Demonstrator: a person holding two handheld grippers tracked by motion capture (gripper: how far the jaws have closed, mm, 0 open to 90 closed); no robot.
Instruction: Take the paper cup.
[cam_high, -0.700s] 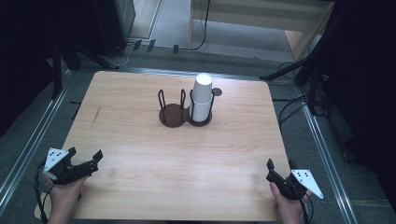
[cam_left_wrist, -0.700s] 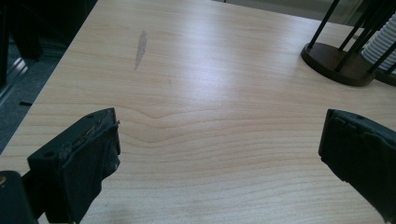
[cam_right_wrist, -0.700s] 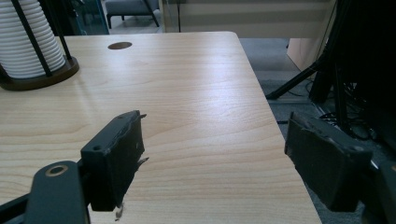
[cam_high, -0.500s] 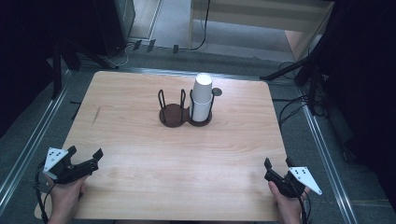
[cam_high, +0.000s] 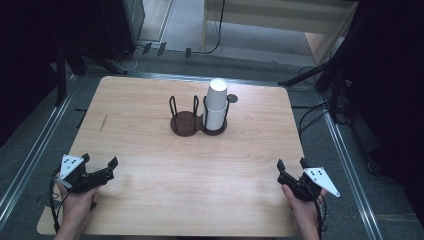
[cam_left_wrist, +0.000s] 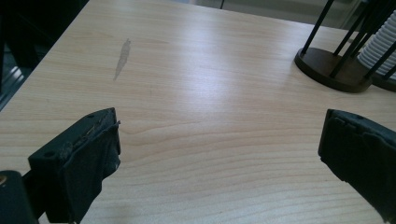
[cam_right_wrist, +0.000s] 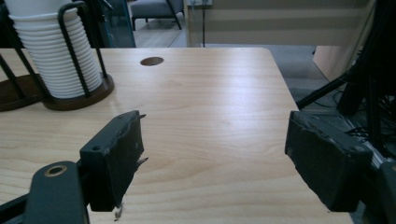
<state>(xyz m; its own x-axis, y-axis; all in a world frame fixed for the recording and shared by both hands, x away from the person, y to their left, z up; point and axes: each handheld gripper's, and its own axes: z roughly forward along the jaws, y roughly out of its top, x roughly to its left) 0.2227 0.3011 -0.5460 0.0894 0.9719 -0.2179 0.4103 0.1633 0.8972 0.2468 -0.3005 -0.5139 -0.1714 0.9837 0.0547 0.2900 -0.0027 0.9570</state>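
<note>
Resting near the worktop's (cam_high: 150, 200) close corners, the left tool (cam_high: 99, 168) and right tool (cam_high: 291, 164) are both standing open, gripping nothing. The stack of white cups (cam_high: 216, 105) is sitting upright in the dark holder (cam_high: 186, 122), well apart from both, mid-worktop.

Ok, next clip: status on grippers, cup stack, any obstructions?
Left gripper open, empty. Right gripper open, empty. Cup stack upright in holder, untouched, far from both. No obstruction on table.
</note>
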